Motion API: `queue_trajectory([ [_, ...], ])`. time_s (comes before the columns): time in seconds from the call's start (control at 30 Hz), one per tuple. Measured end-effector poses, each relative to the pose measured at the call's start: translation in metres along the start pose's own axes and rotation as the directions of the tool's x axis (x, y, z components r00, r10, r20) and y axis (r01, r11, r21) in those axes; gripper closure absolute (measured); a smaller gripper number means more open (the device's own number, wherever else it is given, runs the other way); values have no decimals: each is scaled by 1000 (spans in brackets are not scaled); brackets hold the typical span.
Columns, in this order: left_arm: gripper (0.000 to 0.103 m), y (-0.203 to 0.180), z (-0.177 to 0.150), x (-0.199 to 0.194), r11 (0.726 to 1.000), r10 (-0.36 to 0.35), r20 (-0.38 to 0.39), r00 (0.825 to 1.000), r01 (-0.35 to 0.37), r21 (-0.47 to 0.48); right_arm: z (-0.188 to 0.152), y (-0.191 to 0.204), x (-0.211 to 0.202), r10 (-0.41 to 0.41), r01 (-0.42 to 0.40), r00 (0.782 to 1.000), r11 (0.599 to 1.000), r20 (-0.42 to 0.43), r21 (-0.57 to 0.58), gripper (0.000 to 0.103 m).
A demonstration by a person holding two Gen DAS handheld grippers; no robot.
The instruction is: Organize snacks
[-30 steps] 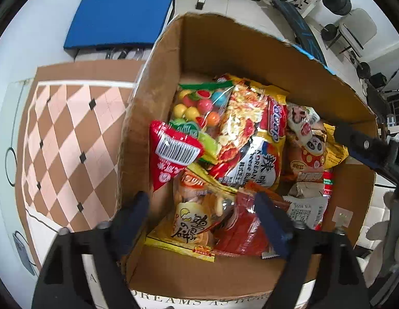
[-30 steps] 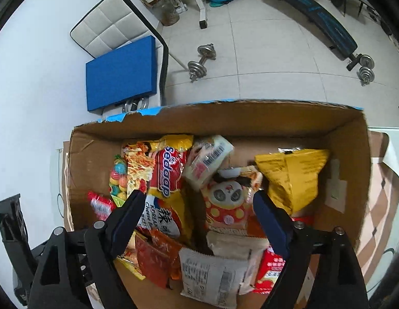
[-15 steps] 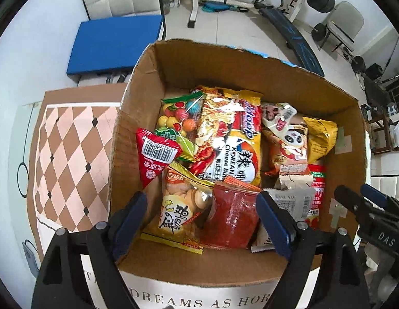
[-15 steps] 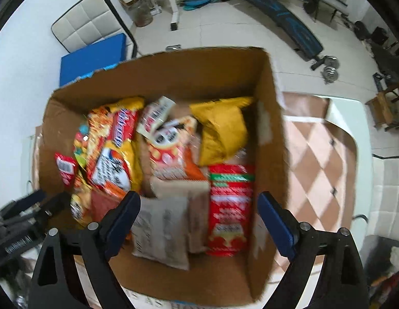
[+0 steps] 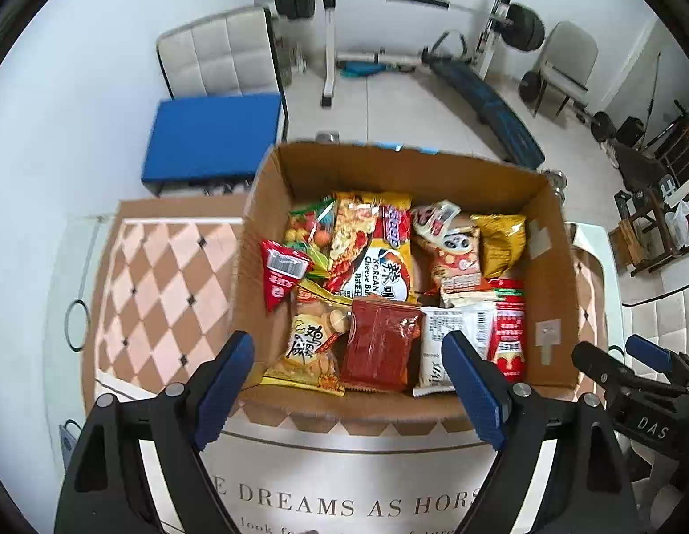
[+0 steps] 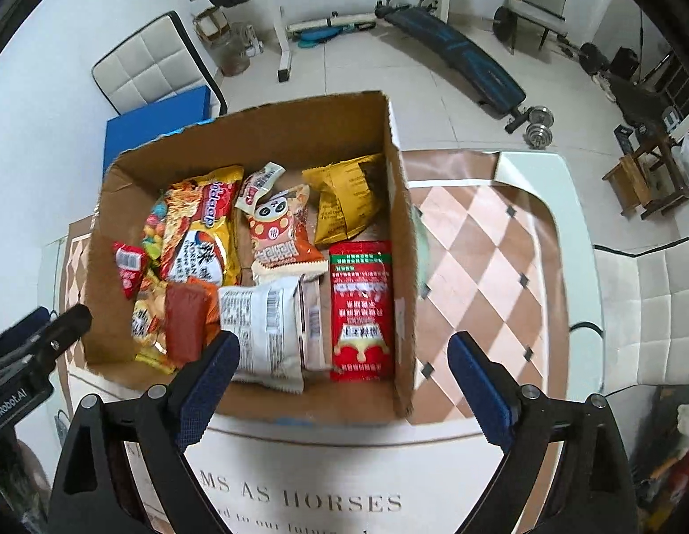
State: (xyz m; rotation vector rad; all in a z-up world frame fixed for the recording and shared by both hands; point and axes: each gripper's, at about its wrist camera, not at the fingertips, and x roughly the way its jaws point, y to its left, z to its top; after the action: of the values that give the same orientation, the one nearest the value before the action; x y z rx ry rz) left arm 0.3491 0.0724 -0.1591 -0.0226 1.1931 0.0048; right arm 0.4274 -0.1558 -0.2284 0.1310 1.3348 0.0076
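Both your left gripper and right gripper gape empty; packets in the box overlap, so you risk pinching two.

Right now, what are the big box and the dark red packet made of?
The big box looks like plain brown cardboard: matte walls and raw cut edges. The dark red packet seems to be glossy plastic film, since it is crinkled with bright glints, though foil is possible.
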Motion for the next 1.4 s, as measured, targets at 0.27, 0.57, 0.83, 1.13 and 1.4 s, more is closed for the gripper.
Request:
queue_trajectory([
  [0.27, 17, -3, -42, -76, 1000, -14, 125, 992, 16, -12, -54, 1, -76, 6, -3, 994, 1000, 107, -25, 6],
  [0.57, 17, -10, -95, -147, 999, -24, 214, 976, 16, 38, -118, -6, -157, 26, -24, 976, 1000, 216, -13, 6],
  [0.83, 17, -15, -137, -194, 997, -20, 255, 967, 1, 76, -172, -4, -212, 22, -13, 965, 999, 262, -35, 6],
  [1.13, 17, -12, -161, -223, 998, -36, 284, 958, 20, 59, -212, 4, -262, 15, 1, 951, 999, 308, -53, 6],
  [1.4, 17, -8, -164, -232, 998, -61, 315, 947, 51, 38, -221, 6, -276, -10, 27, 938, 999, 345, -46, 3],
])
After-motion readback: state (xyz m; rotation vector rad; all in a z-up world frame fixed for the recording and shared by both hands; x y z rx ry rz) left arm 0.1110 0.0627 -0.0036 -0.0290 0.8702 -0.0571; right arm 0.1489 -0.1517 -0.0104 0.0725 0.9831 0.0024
